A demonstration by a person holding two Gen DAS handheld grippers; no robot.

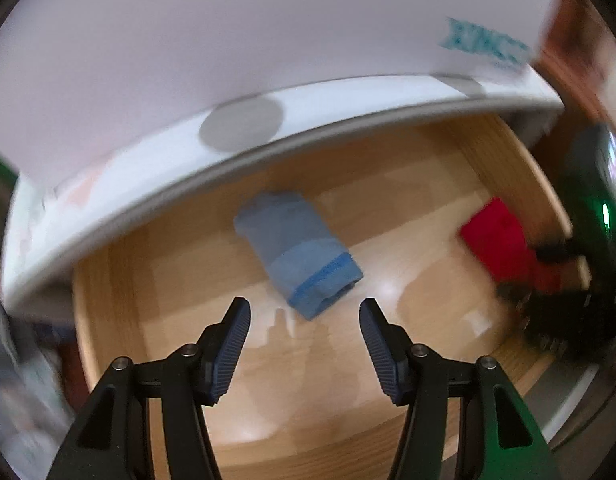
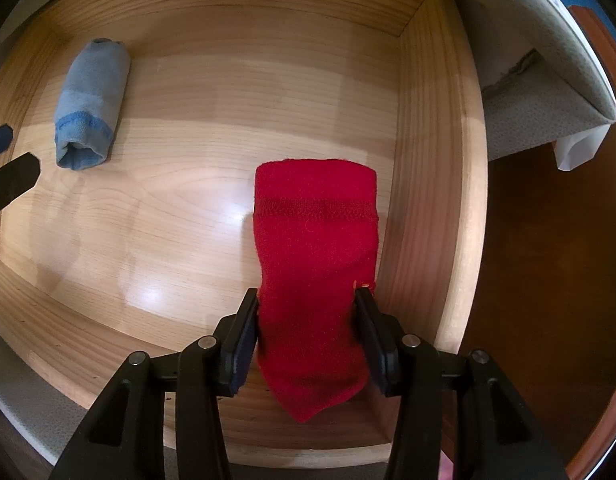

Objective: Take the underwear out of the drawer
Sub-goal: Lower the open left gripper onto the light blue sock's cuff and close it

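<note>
Right gripper [image 2: 306, 300] clamped on red roll [image 2: 315, 264], pads pressing both its sides, low by the drawer's [image 2: 435, 184] right wall. Left gripper [image 1: 304, 312] wide, empty, blue roll [image 1: 298, 256] just ahead between its finger lines. Suggest: lift red straight up, clear of the wall; push left forward to straddle blue mid-roll, then close squarely.

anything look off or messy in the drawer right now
Nothing stands out. The wooden drawer holds two neat rolled pieces: a blue roll lying at an angle near the back left, untouched, and a red roll by the right wall, clamped in the right gripper. The left gripper is open.
</note>
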